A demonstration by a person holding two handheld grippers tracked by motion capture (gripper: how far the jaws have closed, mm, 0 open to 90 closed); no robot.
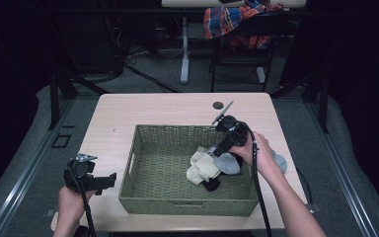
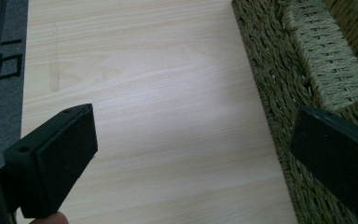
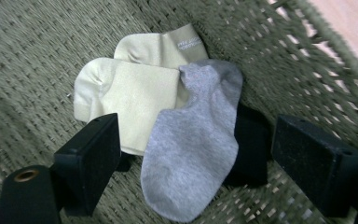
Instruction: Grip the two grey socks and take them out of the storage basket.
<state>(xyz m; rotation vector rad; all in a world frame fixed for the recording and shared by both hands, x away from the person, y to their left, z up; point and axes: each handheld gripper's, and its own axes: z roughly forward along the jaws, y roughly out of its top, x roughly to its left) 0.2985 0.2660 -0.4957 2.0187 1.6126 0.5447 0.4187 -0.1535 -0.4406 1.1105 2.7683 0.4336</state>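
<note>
Jaws of the right gripper (image 3: 196, 172) stand wide apart over the inside of the rectangular woven olive-green basket (image 1: 143, 197), holding nothing. Between them lies a light grey ankle sock (image 3: 193, 154), its toe end nearest the camera and its cuff pointing away. Ahead of the near-left jaw, two pale cream socks (image 3: 130, 88) lie flat on the basket floor, the grey sock overlapping their edge. A black sock (image 3: 249, 149) sits partly under the grey one, just inside the other jaw. Beyond that jaw the basket wall rises close by, so room on that side is tight; the woven floor past the left jaw is open.

In the high view the right gripper (image 1: 222, 148) reaches in over the basket's right rim, the socks bunched in the right half and the left half of the basket bare. Another grey sock (image 1: 280, 162) lies on the counter outside the right wall, by the hand.

Jaws of the left gripper (image 2: 191, 163) are also spread wide and empty, above bare light wood counter (image 2: 144, 93). Its one jaw sits against the basket's outer left wall (image 2: 279, 93); the counter's edge lies off past the other jaw.
</note>
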